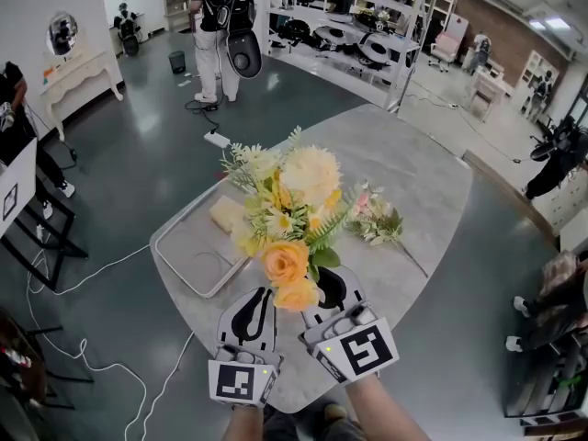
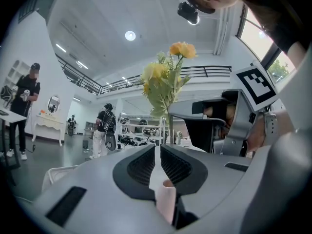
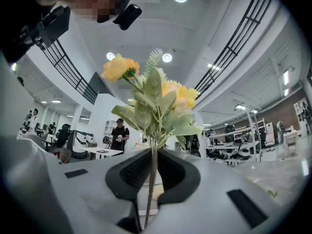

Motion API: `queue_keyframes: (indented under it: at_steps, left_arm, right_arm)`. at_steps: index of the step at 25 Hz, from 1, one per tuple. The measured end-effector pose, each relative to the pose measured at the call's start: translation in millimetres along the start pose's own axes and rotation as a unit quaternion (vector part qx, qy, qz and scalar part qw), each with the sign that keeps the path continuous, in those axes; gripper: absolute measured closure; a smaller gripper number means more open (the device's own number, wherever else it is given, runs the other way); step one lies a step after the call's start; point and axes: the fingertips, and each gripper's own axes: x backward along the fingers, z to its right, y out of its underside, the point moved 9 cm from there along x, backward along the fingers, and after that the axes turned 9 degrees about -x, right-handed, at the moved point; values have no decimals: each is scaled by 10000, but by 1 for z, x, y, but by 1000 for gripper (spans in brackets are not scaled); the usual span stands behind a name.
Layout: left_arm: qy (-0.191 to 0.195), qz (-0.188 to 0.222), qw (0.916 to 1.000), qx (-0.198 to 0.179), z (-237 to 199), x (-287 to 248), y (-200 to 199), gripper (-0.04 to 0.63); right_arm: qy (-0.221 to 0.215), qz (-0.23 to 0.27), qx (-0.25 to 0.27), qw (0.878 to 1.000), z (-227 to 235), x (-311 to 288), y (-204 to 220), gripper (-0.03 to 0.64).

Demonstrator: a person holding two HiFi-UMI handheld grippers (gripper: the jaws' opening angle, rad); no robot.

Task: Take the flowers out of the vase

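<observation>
Visibly square-marked, left hand-held gripper [image 2: 159, 150] clamps vase [image 2: 166, 200]; right hand-held gripper [image 3: 154, 154], flowers [image 3: 155, 97].

A tray [image 1: 188, 246] with a pale block [image 1: 226, 214] lies on the table [image 1: 432, 200], left of and beyond the fingers [image 1: 241, 318]; far beyond them, a person [image 1: 216, 26] stands beside shelves [image 1: 358, 35].

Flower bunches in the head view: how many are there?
2. A yellow and orange bouquet held by the right gripper; a pink spray lying on the grey marble table. Others may hide beneath.

Grey left gripper [image 1: 260, 294], grey right gripper [image 1: 323, 288], black-and-white marker cubes [image 1: 243, 381]
</observation>
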Motion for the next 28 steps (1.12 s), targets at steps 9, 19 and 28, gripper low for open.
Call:
queue_keyframes:
  at_steps: [9, 19, 28]
  left_arm:
    - [-43, 11, 10000, -59, -1, 3, -10, 548]
    - [-112, -29, 9999, -39, 0, 12, -25, 548]
    - [-255, -46, 9997, 14, 23, 26, -29, 548]
  right_arm:
    - [-77, 42, 36, 10000, -3, 0, -11, 568]
    - [-159, -14, 46, 9999, -7, 6, -28, 568]
    - [-286, -35, 40, 9996, -6, 37, -34, 568]
